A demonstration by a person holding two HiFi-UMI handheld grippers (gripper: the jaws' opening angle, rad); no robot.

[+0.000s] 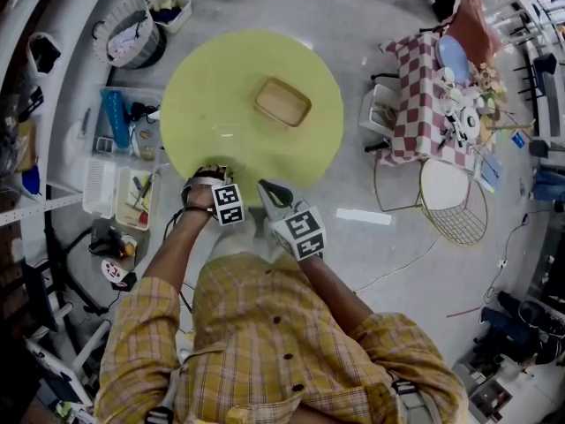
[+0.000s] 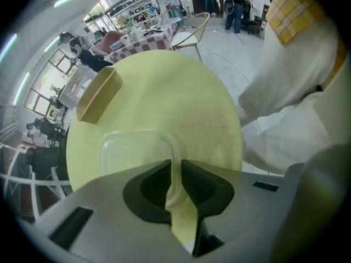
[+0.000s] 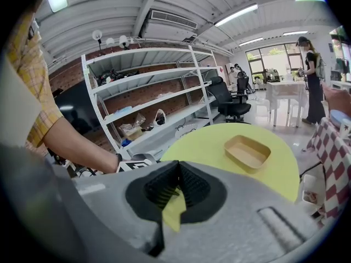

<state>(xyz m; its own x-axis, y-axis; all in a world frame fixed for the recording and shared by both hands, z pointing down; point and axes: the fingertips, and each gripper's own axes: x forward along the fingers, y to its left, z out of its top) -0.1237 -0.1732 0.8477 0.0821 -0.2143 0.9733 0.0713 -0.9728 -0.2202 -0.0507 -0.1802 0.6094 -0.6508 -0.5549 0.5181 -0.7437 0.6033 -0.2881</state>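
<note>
The rim of the clear container (image 2: 136, 147) is clamped by the left hand-held gripper (image 2: 174, 172) at the near edge of the yellow surface (image 2: 197, 106). The right hand-held gripper (image 3: 176, 175) is closed, with nothing held.

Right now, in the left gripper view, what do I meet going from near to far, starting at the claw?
left claw, shut on the rim of the clear container → tan tray, farther across the yellow table → checked-cloth table, beyond the yellow table's far edge.
</note>
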